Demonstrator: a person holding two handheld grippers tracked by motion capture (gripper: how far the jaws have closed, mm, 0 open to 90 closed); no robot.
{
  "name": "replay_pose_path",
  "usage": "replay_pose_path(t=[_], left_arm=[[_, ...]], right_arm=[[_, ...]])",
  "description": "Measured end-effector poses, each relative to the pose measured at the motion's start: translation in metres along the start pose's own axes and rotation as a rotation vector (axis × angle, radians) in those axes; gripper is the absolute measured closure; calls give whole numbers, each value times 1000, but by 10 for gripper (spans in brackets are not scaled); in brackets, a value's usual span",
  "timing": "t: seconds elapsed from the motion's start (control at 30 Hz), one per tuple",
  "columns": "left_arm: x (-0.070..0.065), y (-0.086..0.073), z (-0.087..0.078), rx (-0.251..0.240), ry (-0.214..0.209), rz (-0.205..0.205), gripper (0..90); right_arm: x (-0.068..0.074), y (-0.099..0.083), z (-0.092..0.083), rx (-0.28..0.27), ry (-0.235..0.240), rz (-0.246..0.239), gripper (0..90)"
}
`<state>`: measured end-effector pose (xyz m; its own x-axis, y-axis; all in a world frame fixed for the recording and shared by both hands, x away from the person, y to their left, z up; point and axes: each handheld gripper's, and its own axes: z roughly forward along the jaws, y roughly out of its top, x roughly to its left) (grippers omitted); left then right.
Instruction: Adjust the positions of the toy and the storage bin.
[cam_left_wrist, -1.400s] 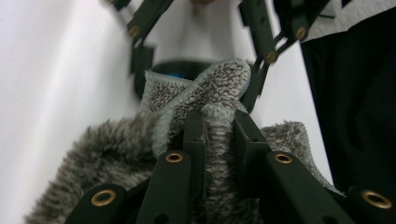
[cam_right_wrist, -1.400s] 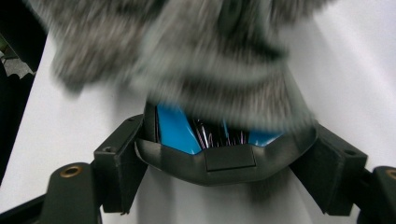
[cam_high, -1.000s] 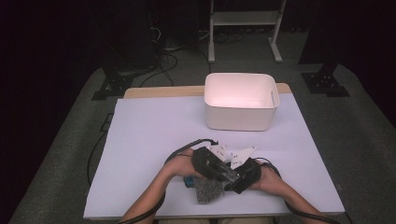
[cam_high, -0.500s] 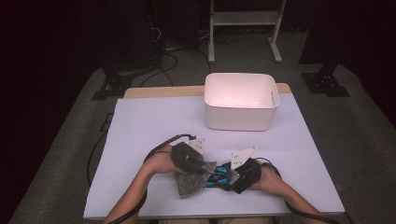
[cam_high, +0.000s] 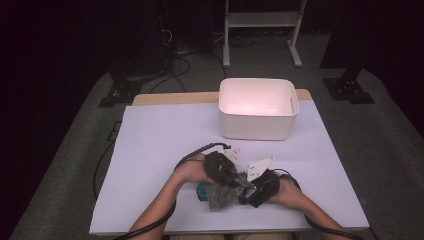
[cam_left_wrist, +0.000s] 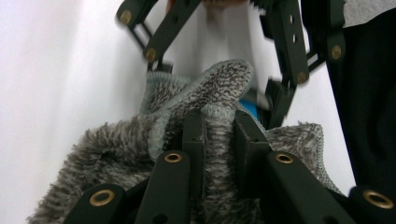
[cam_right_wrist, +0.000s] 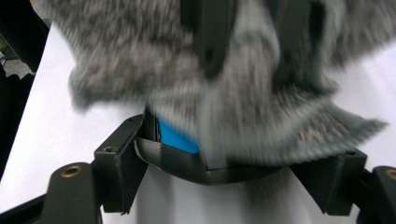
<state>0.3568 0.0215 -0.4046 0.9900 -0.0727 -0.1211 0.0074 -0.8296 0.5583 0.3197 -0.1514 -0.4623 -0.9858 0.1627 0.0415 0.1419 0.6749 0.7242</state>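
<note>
Mid-wipe or unwrapping, by the look: left gripper (cam_high: 239, 181) pinched tight on the grey fuzzy cloth (cam_high: 221, 196), well short of the white bin (cam_high: 258, 108); right gripper (cam_high: 248, 196) clamped wide on a dark, blue-faced block (cam_right_wrist: 175, 136) (half hidden). Next: drawing cloth clear.

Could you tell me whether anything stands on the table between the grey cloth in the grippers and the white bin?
Nothing visible does. The left gripper is shut on the grey cloth near the table's front edge, and the white surface between it and the white bin is bare.
</note>
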Motion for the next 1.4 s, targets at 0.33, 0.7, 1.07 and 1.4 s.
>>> replay_pose_path(t=[0.33, 0.7, 1.07, 1.4], left_arm=[[-3, -19, -12, -27, 8, -32, 770], [-10, -70, -42, 2, 66, -130, 768], [-13, -78, -43, -8, 63, -144, 768], [-13, -78, -42, -14, 60, -144, 764]], right_arm=[[0, 1, 0, 3, -5, -10, 232], [0, 1, 0, 5, -7, -15, 232], [-1, 6, 0, 46, -4, -2, 205], [-3, 16, -8, 60, 12, 18, 189]])
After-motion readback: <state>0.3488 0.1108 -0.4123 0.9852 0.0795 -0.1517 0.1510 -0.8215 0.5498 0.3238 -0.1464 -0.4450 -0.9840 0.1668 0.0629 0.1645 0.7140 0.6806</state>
